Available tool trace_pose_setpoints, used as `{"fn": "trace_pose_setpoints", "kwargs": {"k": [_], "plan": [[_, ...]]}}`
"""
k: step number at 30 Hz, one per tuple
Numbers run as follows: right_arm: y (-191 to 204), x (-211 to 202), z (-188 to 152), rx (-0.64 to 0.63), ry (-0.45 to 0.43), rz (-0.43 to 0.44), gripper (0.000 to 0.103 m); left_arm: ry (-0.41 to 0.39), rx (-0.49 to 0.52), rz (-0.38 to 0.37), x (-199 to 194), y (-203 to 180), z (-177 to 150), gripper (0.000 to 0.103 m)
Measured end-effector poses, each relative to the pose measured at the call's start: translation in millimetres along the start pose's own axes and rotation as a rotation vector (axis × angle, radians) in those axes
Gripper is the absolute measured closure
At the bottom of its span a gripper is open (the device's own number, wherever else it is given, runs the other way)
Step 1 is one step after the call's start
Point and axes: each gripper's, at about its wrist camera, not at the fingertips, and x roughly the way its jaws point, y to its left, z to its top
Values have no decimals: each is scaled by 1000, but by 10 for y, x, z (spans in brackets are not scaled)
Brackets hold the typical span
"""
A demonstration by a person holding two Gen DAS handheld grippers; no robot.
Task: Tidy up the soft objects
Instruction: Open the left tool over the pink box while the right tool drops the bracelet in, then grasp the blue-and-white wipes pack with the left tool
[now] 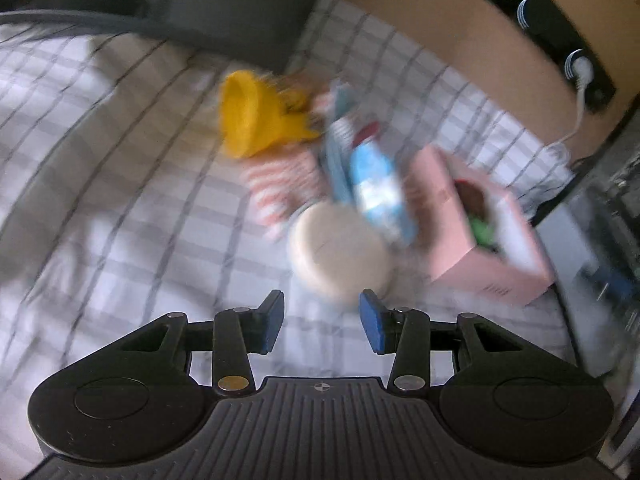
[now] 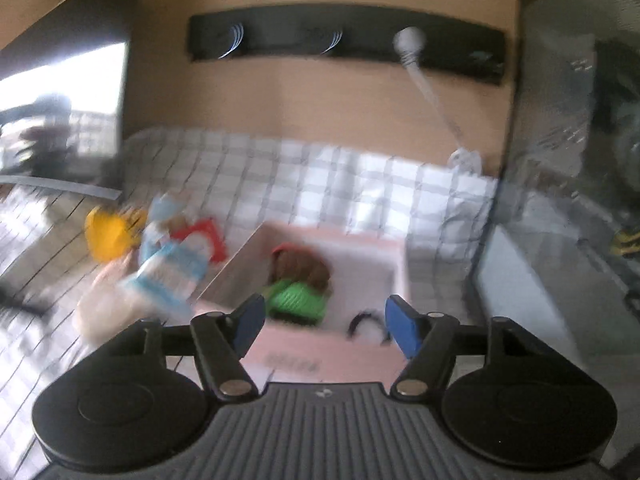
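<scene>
Both views are motion-blurred. On a checked bed sheet (image 1: pixel 100 168) lies a pile of soft toys: a yellow plush (image 1: pixel 252 114), a red-and-white striped one (image 1: pixel 280 184), a blue-and-white one (image 1: pixel 376 184) and a cream round one (image 1: pixel 340 256). A pink box (image 1: pixel 480 236) to their right holds a brown-and-green plush (image 2: pixel 298 284). My left gripper (image 1: pixel 322 322) is open and empty just short of the cream toy. My right gripper (image 2: pixel 326 326) is open and empty over the pink box (image 2: pixel 320 352). The pile also shows in the right wrist view, with the yellow plush (image 2: pixel 108 238) leftmost.
A wooden headboard (image 2: pixel 320 92) with a black socket strip (image 2: pixel 344 40) and a white plug and cable (image 2: pixel 416 60) stands behind the bed. A dark pillow (image 1: pixel 224 8) lies at the back. A dark cabinet edge (image 2: pixel 560 160) is to the right.
</scene>
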Motion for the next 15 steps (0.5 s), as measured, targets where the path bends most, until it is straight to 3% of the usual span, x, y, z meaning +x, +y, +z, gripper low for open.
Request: {"fn": "trace_pose_setpoints", "kwargs": {"k": [3,6,12,15], "plan": [[186,-74,-99,-44,35,46,36,-11,5,-67,155,-155,306,58],[356,-134,-180,-92,39,58,36,-10,37,-68,373,-346,580,58],[446,-241,-343,-70,91,76,36,86,92,60,1052,-649,898,58],[440,-304,-454,-71,113,36,36,137,129,93,1400,-685,895,48]]}}
